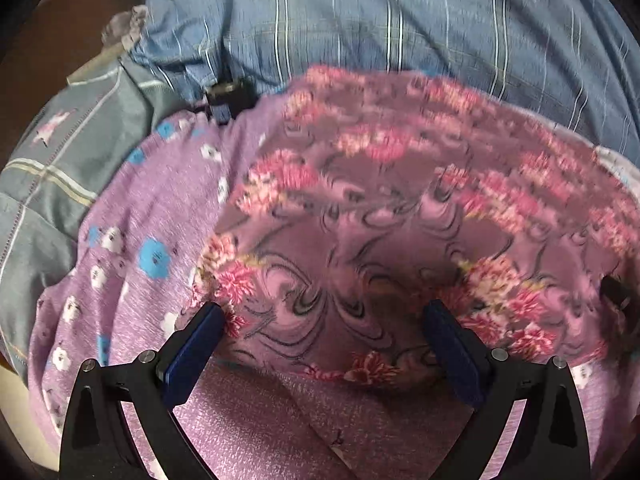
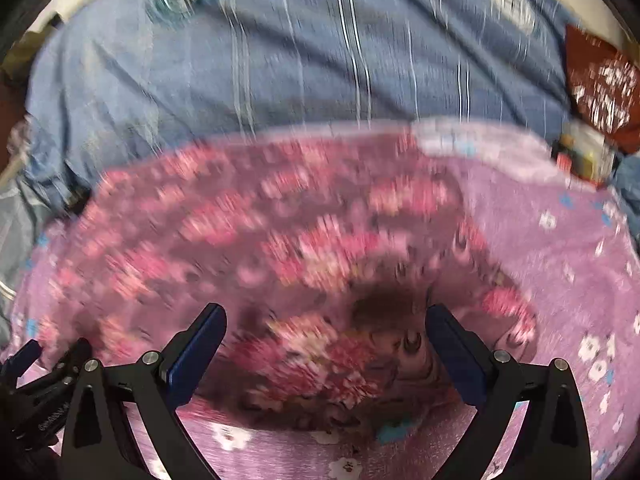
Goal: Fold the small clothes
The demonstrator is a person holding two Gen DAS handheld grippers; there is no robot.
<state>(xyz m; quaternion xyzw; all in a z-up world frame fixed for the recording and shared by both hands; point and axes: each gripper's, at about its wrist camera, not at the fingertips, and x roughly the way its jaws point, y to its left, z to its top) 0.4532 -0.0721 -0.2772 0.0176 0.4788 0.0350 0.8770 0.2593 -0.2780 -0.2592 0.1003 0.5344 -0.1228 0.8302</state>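
A small pink-flowered garment [image 1: 400, 220] lies spread on a lilac sheet [image 1: 132, 216] printed with blue and white flowers, itself laid over a blue striped bed cover [image 1: 360, 20]. In the left wrist view its long axis runs left to right across the frame, the near hem curving between the fingers. The left claw [image 1: 325, 312] stands released, blue pads wide apart at the garment's near edge, gripping nothing. The right claw [image 2: 326, 312] is likewise spread open over the same cloth, which is heavily blurred there. A red packet [image 2: 600, 92] with white lettering, unreadable through the blur, sits at the far right beside a small cluttered object [image 2: 580, 156]. A grey plaid quilt [image 1: 60, 160] borders the left.
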